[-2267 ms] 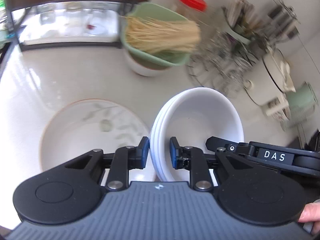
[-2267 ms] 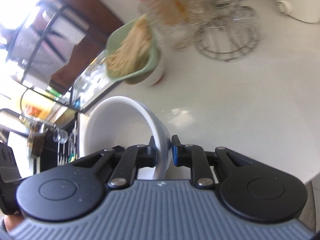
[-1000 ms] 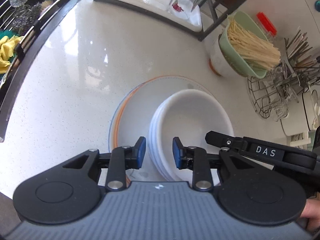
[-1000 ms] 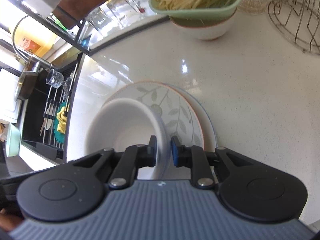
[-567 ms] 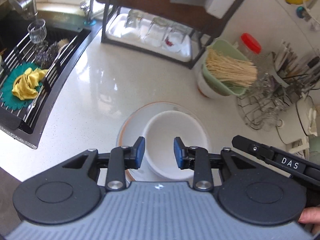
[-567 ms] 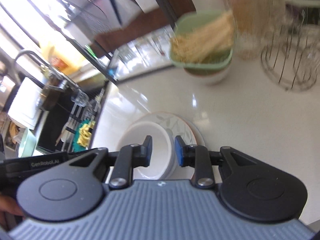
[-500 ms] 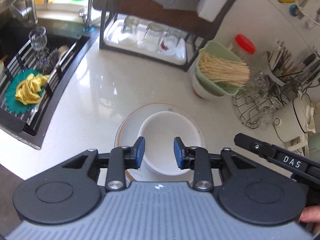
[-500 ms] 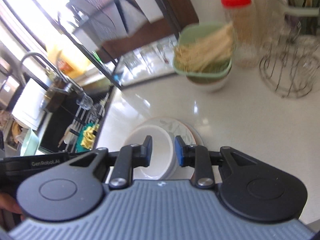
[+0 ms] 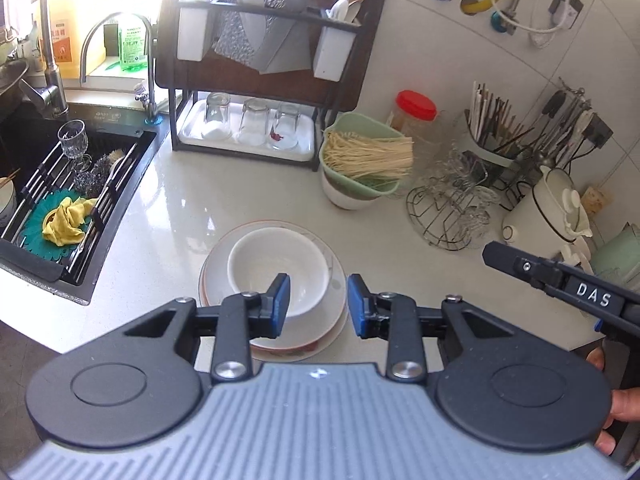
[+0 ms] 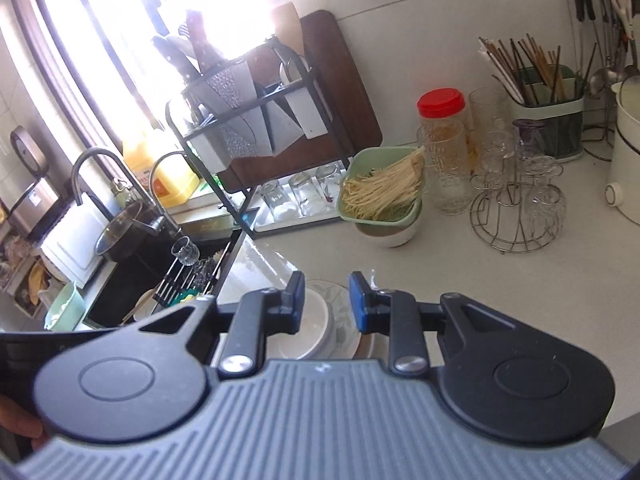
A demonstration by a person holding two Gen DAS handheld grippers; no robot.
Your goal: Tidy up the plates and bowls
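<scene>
My left gripper hangs above the counter with its jaws apart and nothing between them. My right gripper is also spread and holds nothing. Both are raised over the white bowls, not touching them.

The bowls sit nested inside each other on a stack of plates, near the front edge of the counter. To the left of the plates there is a bare part of the counter up to the sink. Behind them there is free surface up to the green basket of noodles, which rests on a white bowl. A wire glass stand is to the right, well apart.

The bowls are plain white and smooth. The top plate has a grey leaf pattern, and the plate rims have an orange line.
</scene>
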